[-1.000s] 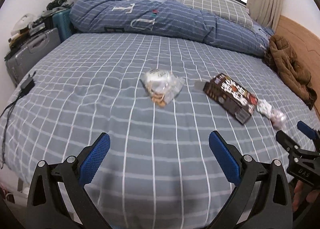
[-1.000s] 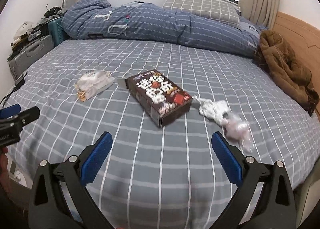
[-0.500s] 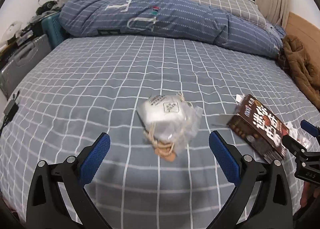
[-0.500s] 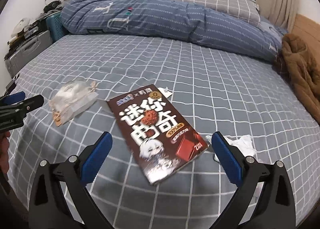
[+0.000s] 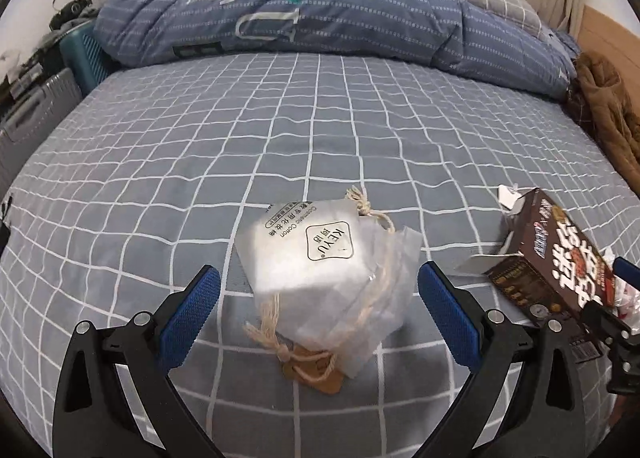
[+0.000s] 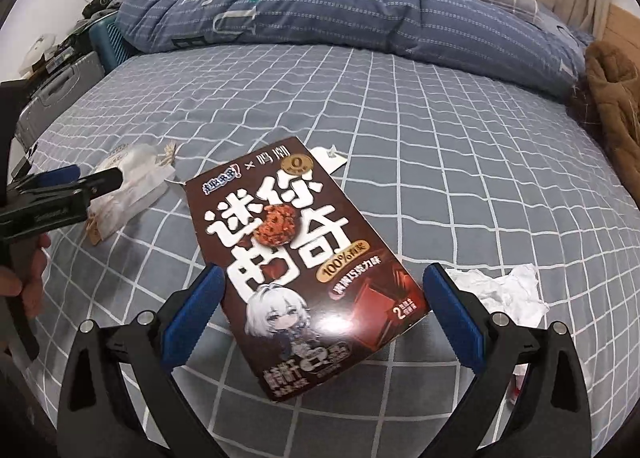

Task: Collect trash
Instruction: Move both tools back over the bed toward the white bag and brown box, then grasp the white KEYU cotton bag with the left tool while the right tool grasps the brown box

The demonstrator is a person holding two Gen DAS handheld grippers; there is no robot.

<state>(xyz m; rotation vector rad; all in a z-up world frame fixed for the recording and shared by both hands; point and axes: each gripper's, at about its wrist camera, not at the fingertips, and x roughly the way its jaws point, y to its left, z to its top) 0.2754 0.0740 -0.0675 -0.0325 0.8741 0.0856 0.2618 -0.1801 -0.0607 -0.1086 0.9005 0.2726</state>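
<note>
While both grippers hang low over the bed (image 5: 320, 130), neither one is pinching anything. The left gripper (image 5: 318, 304) has its blue fingers (image 5: 188, 312) spread wide on either side of a clear plastic bag (image 5: 332, 278), which lies on the gray checked sheet near the front edge of the bed. It's a drawstring pouch with a white cotton pack inside, and its string (image 5: 288, 350) trails toward the camera over a small brown tag (image 5: 316, 372). I can't tell if the pads touch the plastic; they look just clear of it.

Over on the right side, the right gripper (image 6: 322, 310) is spread the same way around the near end of a brown chocolate box (image 6: 304, 258), lying flat with its printed face up and one flap open at the far end. From the left camera the same box (image 5: 548, 270) sits just to the right of the bag, not touching it. A crumpled white tissue (image 6: 508, 294) lies on the sheet right beside the box, behind the right finger.

Further back, a bunched-up blue quilt (image 6: 340, 10) runs along the far edge of the bed, and a brown jacket (image 6: 616, 110) is heaped at the right edge.
</note>
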